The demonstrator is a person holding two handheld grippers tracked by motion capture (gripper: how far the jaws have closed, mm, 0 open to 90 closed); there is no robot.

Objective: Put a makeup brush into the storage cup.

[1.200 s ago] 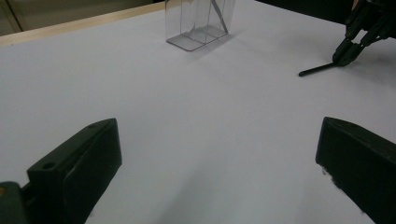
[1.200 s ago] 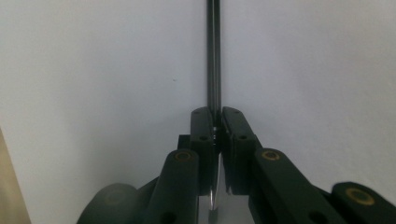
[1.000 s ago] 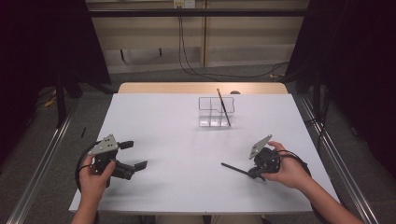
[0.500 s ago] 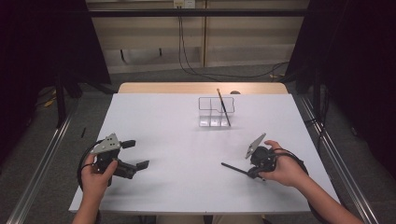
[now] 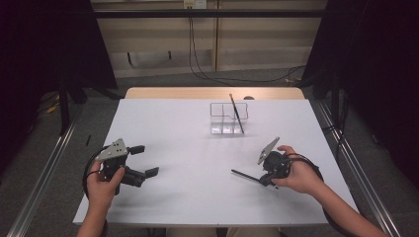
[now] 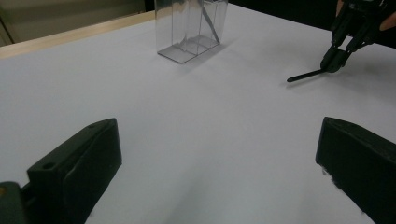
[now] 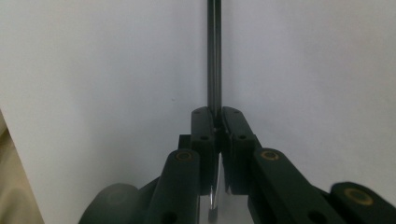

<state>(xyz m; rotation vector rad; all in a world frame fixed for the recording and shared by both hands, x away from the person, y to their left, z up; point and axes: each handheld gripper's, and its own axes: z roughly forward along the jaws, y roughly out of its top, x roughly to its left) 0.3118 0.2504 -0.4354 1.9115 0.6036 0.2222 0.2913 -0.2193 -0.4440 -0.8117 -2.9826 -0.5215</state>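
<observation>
A thin black stick [image 5: 245, 175] lies low over the white table [image 5: 188, 143], and my right gripper [image 5: 263, 179] is shut on its near end. In the right gripper view the stick [image 7: 214, 51] runs straight away from the closed pads of that gripper [image 7: 218, 116]. My left gripper [image 5: 144, 160] rests at the table's left, open with nothing between its fingers [image 6: 79, 163]. A clear compartment box [image 5: 228, 118] stands at the back middle, with a second black stick [image 5: 236, 113] leaning in it. From the left gripper view I see the box [image 6: 191, 28] and the held stick [image 6: 306, 74].
The table's wooden far edge [image 5: 212, 93] lies behind the box. Metal rails [image 5: 346, 153] run along both sides of the table, and cables trail on the floor beyond.
My right hand has tilted slightly and edged a little left with the stick still gripped. The left hand has stayed put.
</observation>
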